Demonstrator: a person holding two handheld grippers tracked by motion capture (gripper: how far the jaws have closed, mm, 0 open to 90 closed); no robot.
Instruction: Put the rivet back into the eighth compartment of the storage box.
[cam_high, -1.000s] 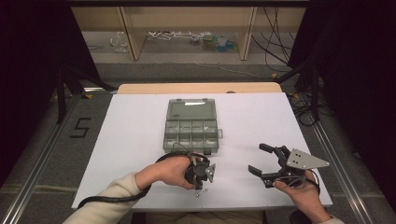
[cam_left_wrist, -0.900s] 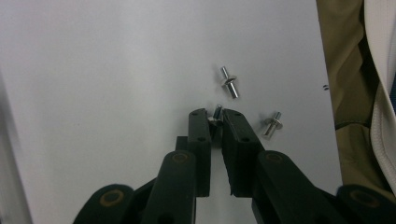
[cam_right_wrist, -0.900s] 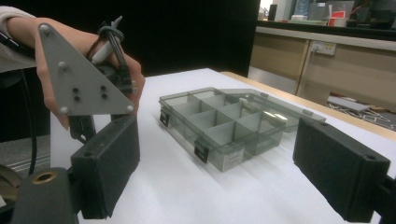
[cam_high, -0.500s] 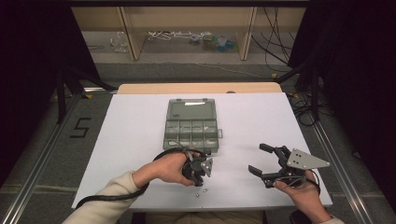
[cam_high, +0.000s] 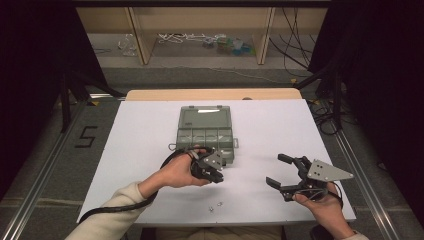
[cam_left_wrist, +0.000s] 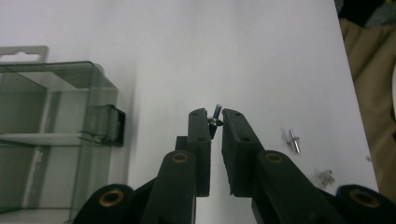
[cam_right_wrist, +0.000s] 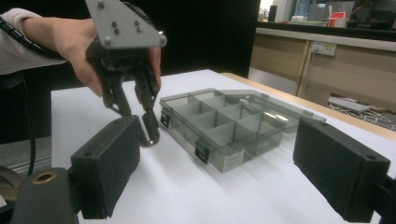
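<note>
The left gripper (cam_high: 212, 171) hangs above the white table (cam_high: 135, 150), and its jaws are pinched on a small screw (cam_left_wrist: 215, 117). In the left gripper view the screw sits right at the jaw tips, its shaft sticking out past them, the two black pads nearly together with just the little metal piece between. The person's left hand (cam_high: 177, 172) wraps the gripper's body, cable trailing back along the sleeve.

Just ahead of the left gripper, on its far side in the high view, lies the grey compartment box (cam_high: 205, 131), lid folded open and flat behind it. In the left gripper view the box's clear wall and latch sit off to the left of the jaws, near but apart from them. In the right gripper view the left gripper's tips hover just beside the box's near corner, above the table.

Loose hardware remains on the table: another screw (cam_left_wrist: 293, 140) lies to the right of the jaws in the left gripper view, and a few more small pieces (cam_high: 215, 205) rest behind the gripper, toward the person's edge.

Over on the other side, the right gripper (cam_high: 282, 171) sits low near the table, jaws spread wide with nothing between them, well apart from the box and pointing toward the left gripper.
</note>
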